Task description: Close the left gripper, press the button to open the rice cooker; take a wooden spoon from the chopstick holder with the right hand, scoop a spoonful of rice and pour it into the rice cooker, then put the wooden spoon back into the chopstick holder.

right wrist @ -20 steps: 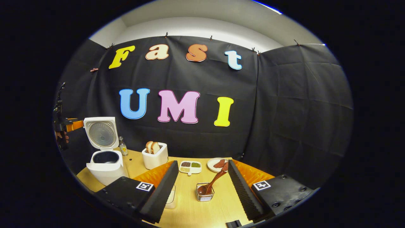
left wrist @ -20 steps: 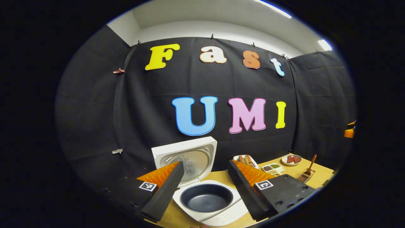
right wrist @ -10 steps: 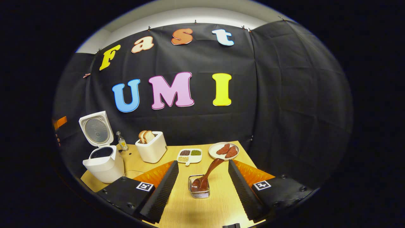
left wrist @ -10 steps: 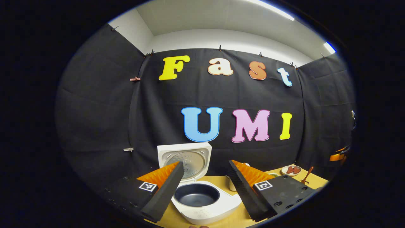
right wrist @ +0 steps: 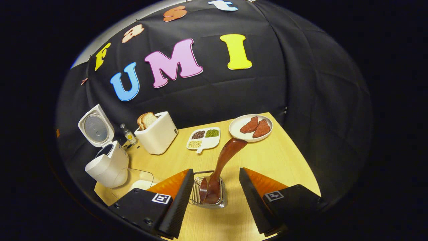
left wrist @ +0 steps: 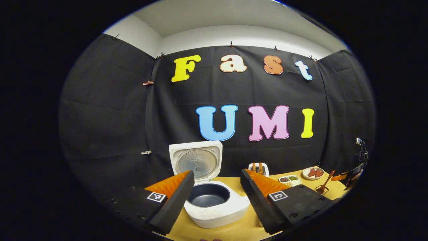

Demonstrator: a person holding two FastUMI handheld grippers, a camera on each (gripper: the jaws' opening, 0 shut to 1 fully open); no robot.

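Wooden spoon (right wrist: 223, 160) stands between the spread right tongs (right wrist: 214, 197), untouched.

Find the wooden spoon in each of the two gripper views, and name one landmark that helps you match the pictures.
Left gripper view: wooden spoon far right on the table, small, in its holder.
Right gripper view: wooden spoon low centre, between the right gripper's open fingers.
Shared landmark: the plate of red slices just beyond it.

On the wooden table (right wrist: 281, 160) we see a white toaster (right wrist: 157, 135) holding bread slices (right wrist: 145, 119), with a small bottle (right wrist: 128, 134) just beside it. Near them we find a divided dish of beans (right wrist: 204, 138) and a plate of red meat pieces (right wrist: 252, 128).
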